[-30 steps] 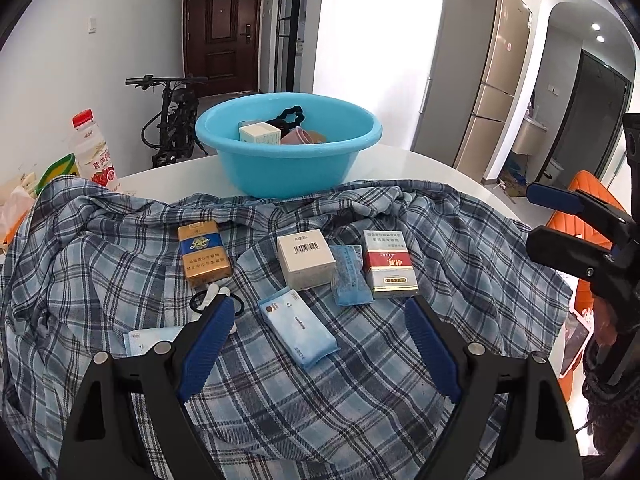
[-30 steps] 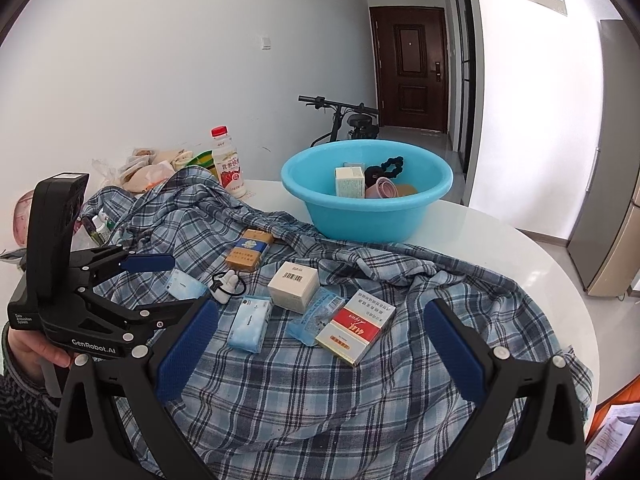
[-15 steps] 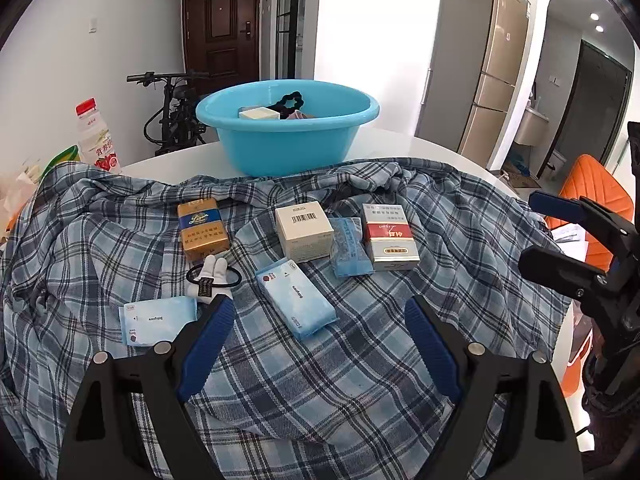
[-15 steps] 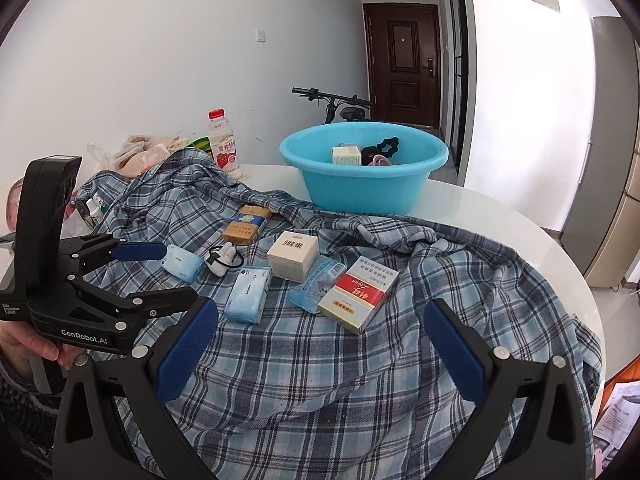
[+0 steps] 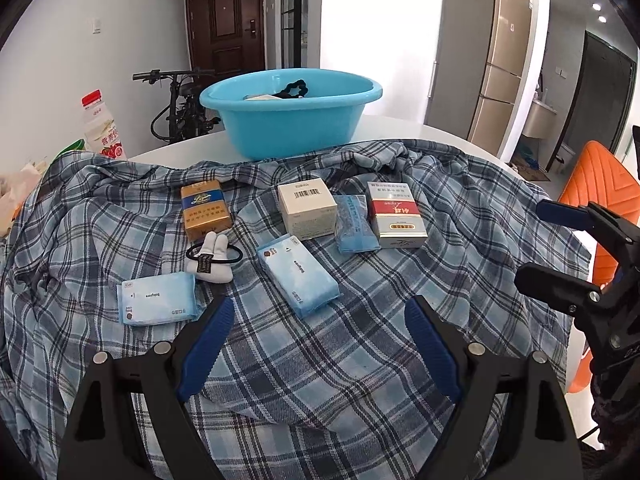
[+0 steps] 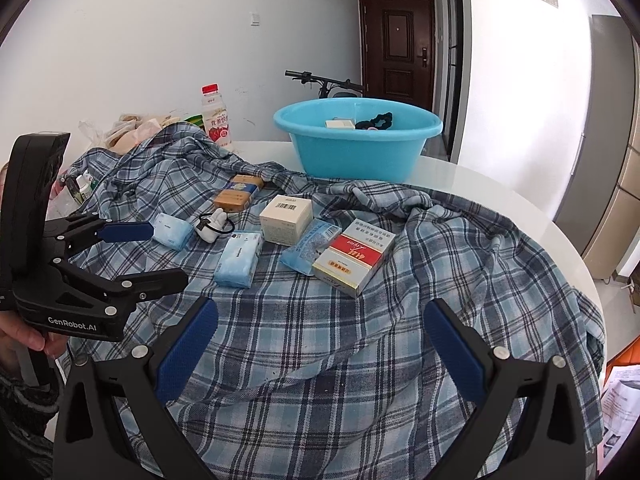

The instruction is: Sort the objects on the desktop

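Plaid cloth (image 5: 360, 360) carries 7 small items; blue basin (image 5: 292, 120) behind already holds some. Left gripper (image 5: 316, 328) and right gripper (image 6: 320, 332) both spread, empty, hovering short. Approach step. Next: close on tissue pack (image 5: 298, 276).

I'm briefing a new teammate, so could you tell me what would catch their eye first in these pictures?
Probably the bright blue basin at the table's far side, with a few things already inside. Next, the plaid shirt spread over the table, with small boxes and tissue packs in a loose row, the red-and-white box rightmost.
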